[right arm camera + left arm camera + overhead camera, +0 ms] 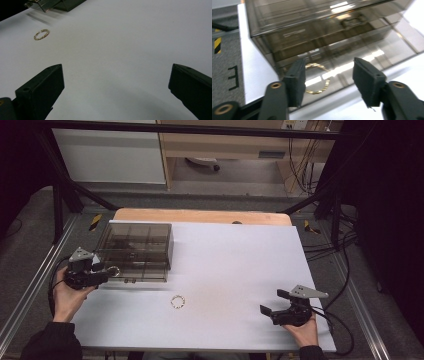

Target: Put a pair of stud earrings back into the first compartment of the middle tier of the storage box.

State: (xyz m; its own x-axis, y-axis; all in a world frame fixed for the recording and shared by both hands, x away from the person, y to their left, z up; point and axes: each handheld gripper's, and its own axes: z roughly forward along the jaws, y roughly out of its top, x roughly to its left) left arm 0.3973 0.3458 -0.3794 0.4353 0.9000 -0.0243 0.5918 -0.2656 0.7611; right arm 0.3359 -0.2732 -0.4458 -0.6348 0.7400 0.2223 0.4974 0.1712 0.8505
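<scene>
As the scene is read from left to right, the left tool (pixel 100 272) comes first, its jaws spread apart with a gold twisted bangle (pixel 317 78) lying between and just ahead of them, unclamped, at the front of the smoked clear organiser box (pixel 136 251). Whether this bangle rests inside a drawer or against the box's front cannot be told. A second bangle (pixel 177 301) lies flat on the white desk (pixel 235 265), between the two tools and well apart from each; from the right tool (pixel 272 306) it sits far ahead and to that tool's left. The right tool's jaws stand wide apart over bare desk. By judgement, the left tool is nearer its bangle.
</scene>
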